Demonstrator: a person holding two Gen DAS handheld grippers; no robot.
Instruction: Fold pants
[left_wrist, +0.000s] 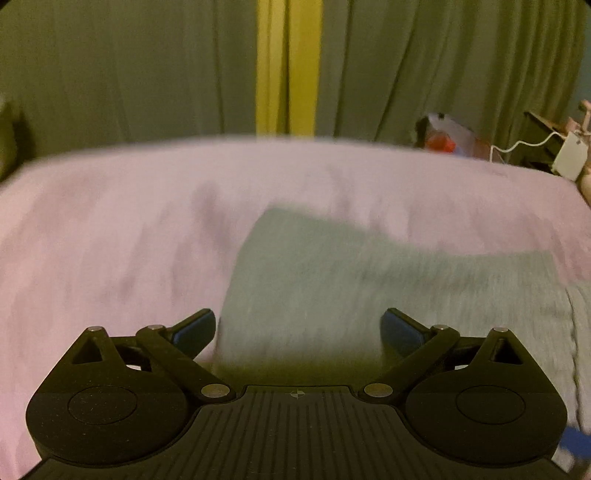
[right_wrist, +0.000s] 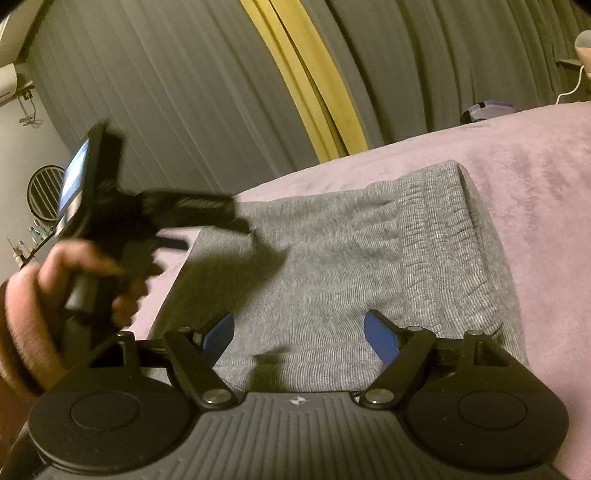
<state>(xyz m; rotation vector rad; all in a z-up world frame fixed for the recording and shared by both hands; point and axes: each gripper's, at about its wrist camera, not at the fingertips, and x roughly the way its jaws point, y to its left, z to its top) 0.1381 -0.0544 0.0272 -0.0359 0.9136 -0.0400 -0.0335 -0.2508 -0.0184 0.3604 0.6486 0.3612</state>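
A wide bed covered with a soft lilac plush blanket (right_wrist: 535, 184) fills both views, with grey pleated curtains (right_wrist: 166, 92) and a yellow strip behind it. On the blanket lie the grey knitted pants (right_wrist: 351, 258), already folded into a compact block, the ribbed waistband towards the far right edge.

The right gripper (right_wrist: 299, 334) hangs low over the near edge of the pants. Its blue-padded jaws stand wide apart and grip nothing; the cloth only passes below them. The left gripper (left_wrist: 298, 330) is also wide open and empty, above the left edge of the fold; its view is blurred. In the right wrist view a hand (right_wrist: 74, 280) carries this tool.

I judge that the fold is nearly complete. To finish well, both grippers should lift clear without catching the fabric, or press the top layer flat and make the edges even.

I can read no brand or writing; only a small round mark sits on each gripper body.
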